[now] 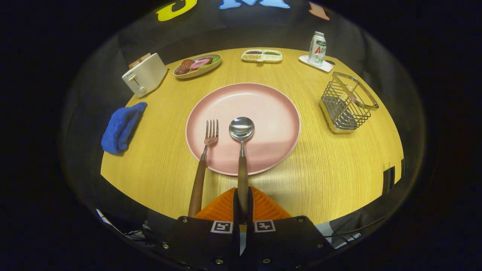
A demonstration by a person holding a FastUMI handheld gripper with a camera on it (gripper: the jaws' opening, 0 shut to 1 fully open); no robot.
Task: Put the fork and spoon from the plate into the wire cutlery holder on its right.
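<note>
A pink plate (263, 109) sits in the middle of the wooden table. A spoon (241, 130) with a brown wooden handle rests with its bowl on the plate, its handle running back toward me. My gripper (243, 201) is shut on the end of that handle, with both fingers pressed against it. A fork (205, 154) with a matching handle lies just left of the spoon, tines on the plate, handle over the plate's near rim. The wire cutlery holder (348, 103) stands right of the plate, tilted in view and with nothing in it.
A blue cloth (122, 128) lies left of the plate. Beyond it are a white toaster (145, 74), an oval dish of food (197, 65), a divided snack tray (262, 55) and a can (317, 48) on a white coaster.
</note>
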